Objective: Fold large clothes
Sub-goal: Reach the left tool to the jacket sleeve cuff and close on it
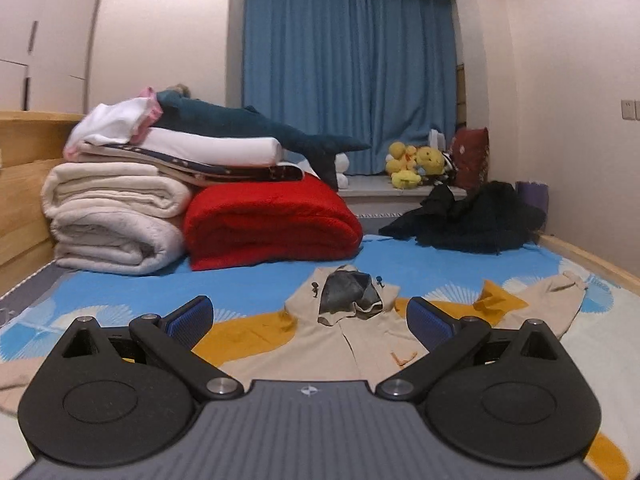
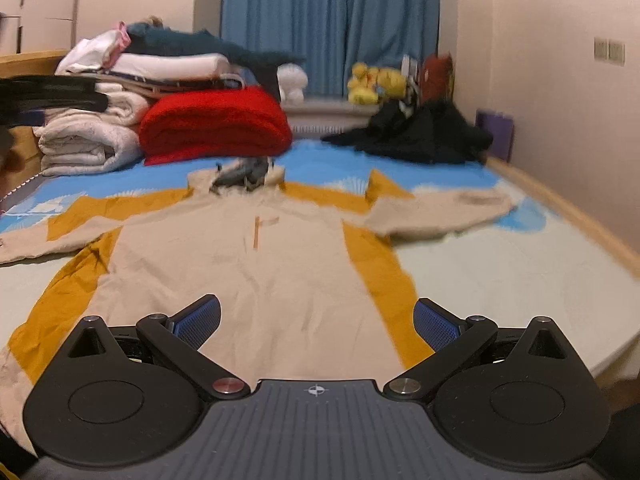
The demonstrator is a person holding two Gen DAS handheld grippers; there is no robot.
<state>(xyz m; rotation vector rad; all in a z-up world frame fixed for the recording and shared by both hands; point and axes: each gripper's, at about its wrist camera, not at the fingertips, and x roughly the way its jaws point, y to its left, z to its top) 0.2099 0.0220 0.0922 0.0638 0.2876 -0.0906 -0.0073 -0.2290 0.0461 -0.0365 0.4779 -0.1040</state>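
A beige hoodie with mustard-yellow panels (image 2: 256, 264) lies flat, front up, on the bed, sleeves spread to both sides and the grey-lined hood (image 2: 240, 174) at the far end. My right gripper (image 2: 316, 320) is open and empty above the hoodie's lower body. In the left wrist view the hoodie (image 1: 368, 336) lies close below, hood (image 1: 348, 292) just ahead. My left gripper (image 1: 310, 320) is open and empty over the chest area. The right sleeve (image 2: 440, 210) is bent back.
A blue patterned sheet (image 2: 500, 264) covers the bed. Folded white blankets (image 1: 112, 220), a red blanket (image 1: 272, 224) and a plush shark (image 1: 256, 128) are stacked far left. A dark clothes heap (image 1: 472, 220) lies far right by the wall. Yellow plush toys (image 1: 416, 164) sit under blue curtains.
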